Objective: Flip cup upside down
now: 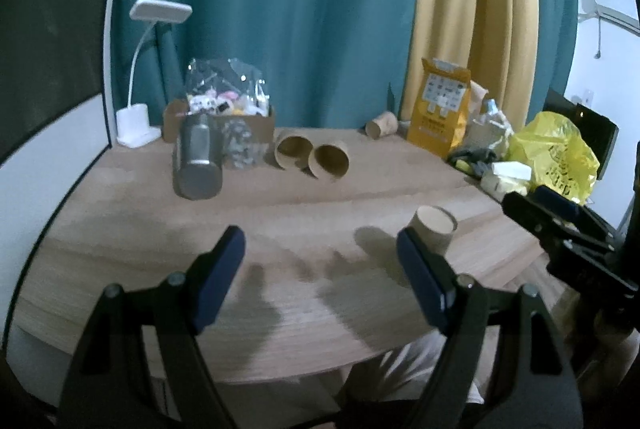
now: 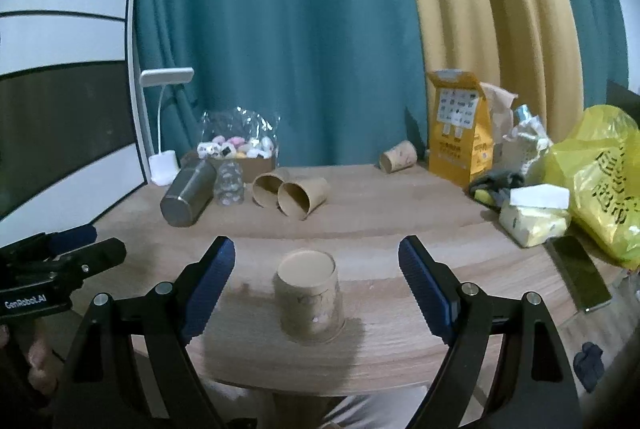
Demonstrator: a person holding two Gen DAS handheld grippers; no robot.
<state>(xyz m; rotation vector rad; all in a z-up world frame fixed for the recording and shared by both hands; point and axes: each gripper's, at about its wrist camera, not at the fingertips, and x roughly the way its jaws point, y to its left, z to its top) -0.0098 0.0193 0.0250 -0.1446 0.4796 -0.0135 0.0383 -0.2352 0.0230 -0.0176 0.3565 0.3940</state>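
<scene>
A brown paper cup (image 2: 310,299) stands upside down, base up, on the wooden table (image 2: 400,213) near its front edge. My right gripper (image 2: 316,275) is open, with one finger on each side of the cup and clear of it. The cup also shows in the left wrist view (image 1: 434,229), just beyond the right finger. My left gripper (image 1: 320,261) is open and empty over the bare table, left of the cup. The right gripper (image 1: 540,207) shows at the right edge of the left wrist view.
Two paper cups (image 2: 290,193) lie on their sides at mid-table, a third (image 2: 398,156) at the back. A metal tumbler (image 2: 188,197) lies to the left, by a box of small items (image 2: 236,153) and a white lamp (image 2: 164,165). Bags (image 2: 600,173), a yellow packet (image 2: 460,125) and a phone (image 2: 578,277) crowd the right.
</scene>
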